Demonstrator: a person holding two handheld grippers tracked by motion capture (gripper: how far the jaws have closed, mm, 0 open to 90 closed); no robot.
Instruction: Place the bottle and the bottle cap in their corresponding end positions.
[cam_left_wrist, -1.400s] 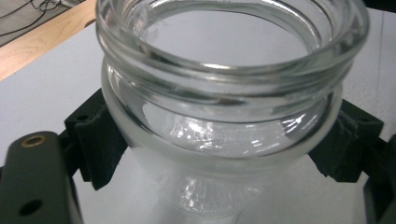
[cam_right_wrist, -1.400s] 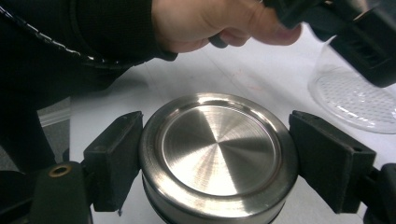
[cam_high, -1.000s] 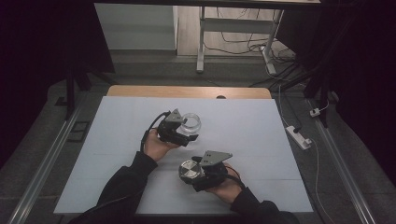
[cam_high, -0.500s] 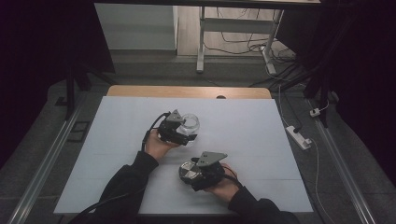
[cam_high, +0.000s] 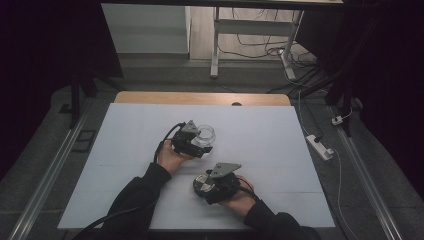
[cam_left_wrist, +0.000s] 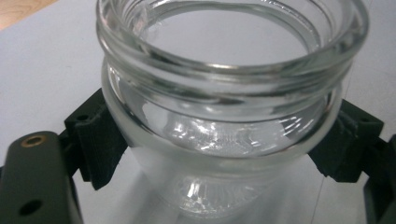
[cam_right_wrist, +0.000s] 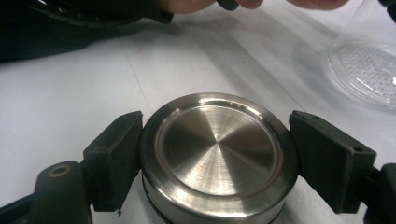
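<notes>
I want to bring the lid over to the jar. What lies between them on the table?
Bare white table; the high view shows glass jar and metal lid apart.

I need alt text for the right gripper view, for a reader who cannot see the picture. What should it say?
A round brushed-metal lid sits clamped between the two black jaws of the right hand-held gripper, on a white table. At the upper right is the dotted base of a clear glass jar; a dark sleeve crosses the top left.
</notes>
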